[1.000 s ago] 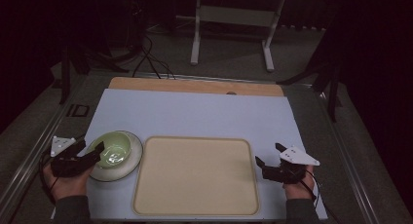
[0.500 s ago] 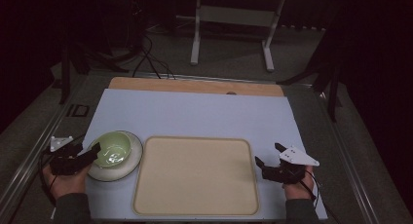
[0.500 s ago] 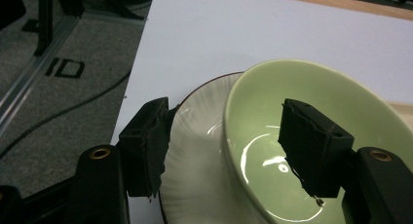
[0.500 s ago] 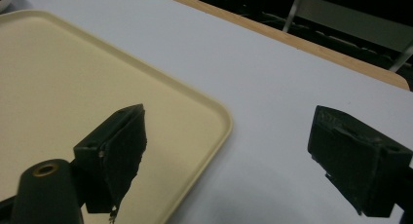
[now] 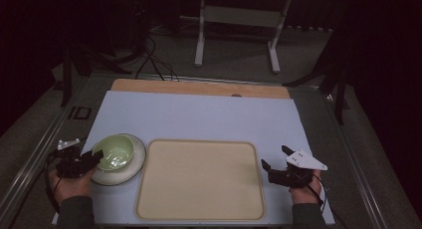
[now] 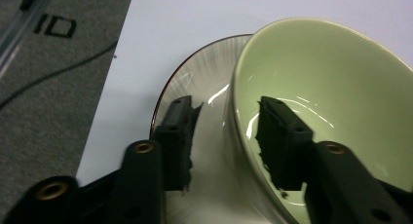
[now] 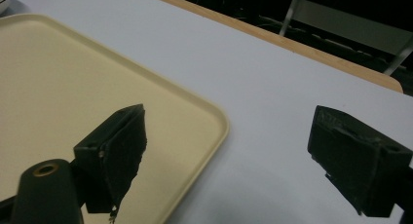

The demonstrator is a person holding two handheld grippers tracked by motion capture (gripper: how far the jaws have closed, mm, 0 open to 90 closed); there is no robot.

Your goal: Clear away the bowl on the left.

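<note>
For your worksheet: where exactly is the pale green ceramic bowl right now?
In the high view, the pale green ceramic bowl sits on a round white plate at the table's left, beside the beige tray.

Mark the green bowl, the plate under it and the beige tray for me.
green bowl (image 6: pixel 341 83): left gripper view, inner wall.
plate (image 6: pixel 204 68): left gripper view, bare striped rim left of the bowl.
beige tray (image 5: pixel 199 179): high view, flat middle.
</note>
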